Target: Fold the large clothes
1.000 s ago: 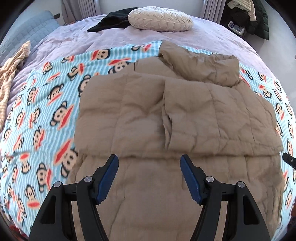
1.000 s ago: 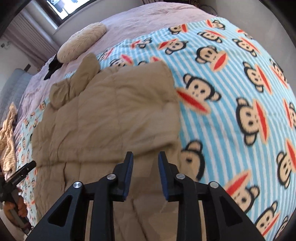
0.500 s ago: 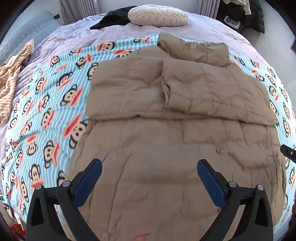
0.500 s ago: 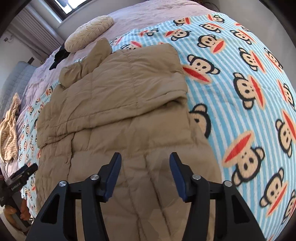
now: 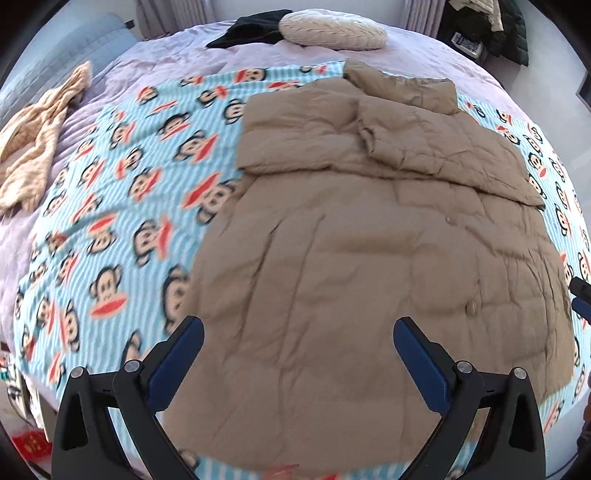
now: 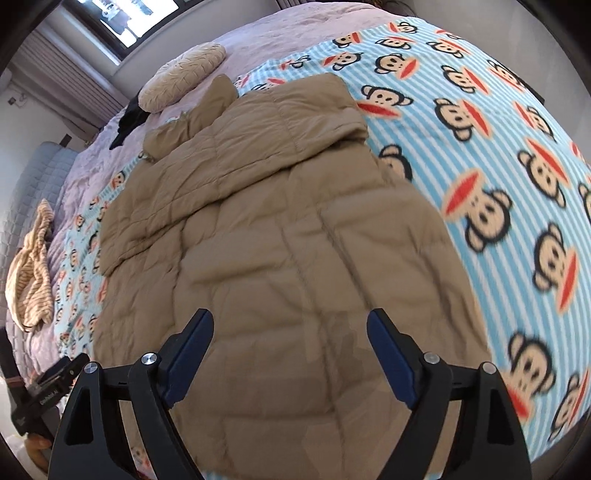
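A large tan quilted puffer jacket (image 5: 369, 240) lies flat on a monkey-print blanket (image 5: 122, 192), with both sleeves folded across the chest and the hood at the far end. It also shows in the right wrist view (image 6: 277, 240). My left gripper (image 5: 298, 347) is open and empty above the hem's left part. My right gripper (image 6: 290, 341) is open and empty above the hem's right part. The right gripper's tip shows at the left view's right edge (image 5: 580, 290), and the left gripper at the right view's lower left (image 6: 48, 384).
A round cream cushion (image 5: 332, 29) and a black garment (image 5: 251, 29) lie at the bed's far end. A striped beige garment (image 5: 33, 140) lies at the left on the lilac bedspread (image 5: 166, 55). Dark clothes are piled at the far right (image 5: 491, 26).
Both grippers have opened wide and pulled back from the folded sleeves toward the jacket's hem. The jacket lies still.
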